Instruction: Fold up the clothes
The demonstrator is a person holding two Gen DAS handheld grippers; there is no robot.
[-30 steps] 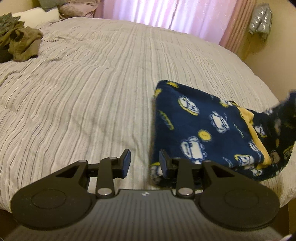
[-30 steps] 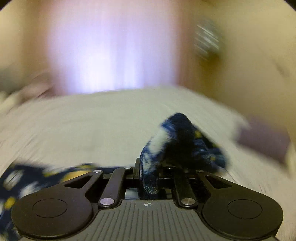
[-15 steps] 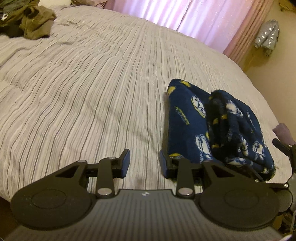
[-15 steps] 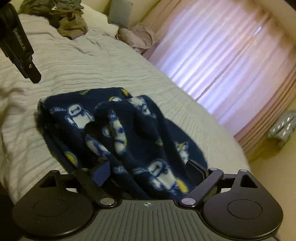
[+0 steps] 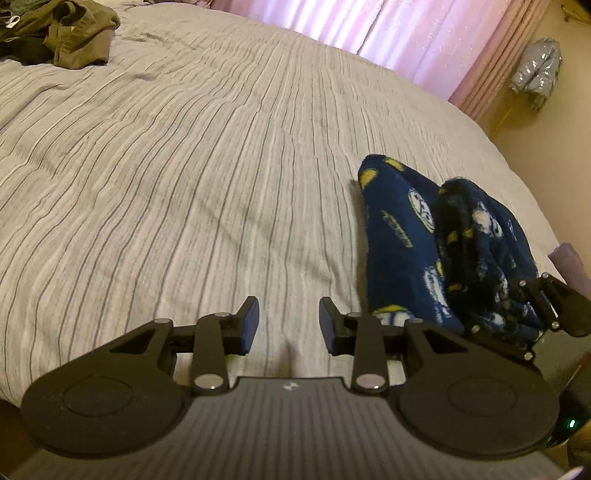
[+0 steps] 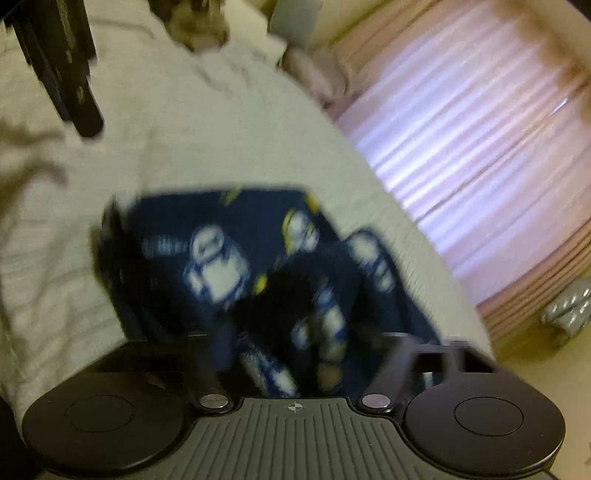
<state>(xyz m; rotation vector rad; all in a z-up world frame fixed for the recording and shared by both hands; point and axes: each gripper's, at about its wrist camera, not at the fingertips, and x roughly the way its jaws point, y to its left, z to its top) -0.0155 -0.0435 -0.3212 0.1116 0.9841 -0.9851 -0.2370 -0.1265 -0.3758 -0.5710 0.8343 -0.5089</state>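
A navy fleece garment (image 5: 413, 240) printed with white and yellow figures lies folded on the striped bed cover (image 5: 184, 184) near its right edge. My left gripper (image 5: 289, 321) hangs open over bare cover just left of the garment, nothing between its fingers. My right gripper (image 6: 303, 347) is low at the garment's near end. Its jaws are closing, and a bunched fold of the garment (image 6: 258, 266) lies between them; blur hides any contact. The left wrist view shows the right gripper (image 5: 550, 306) at the garment's lower right.
A heap of olive and dark clothes (image 5: 70, 33) lies at the bed's far left. Pink curtains (image 5: 388, 33) hang behind the bed, with a silver jacket (image 5: 539, 70) on the wall. The bed's right edge drops off just beyond the garment.
The right gripper carried a garment flap over, let it go on the folded stack and came down low at its near end. The left gripper slid left, off the garment's corner.
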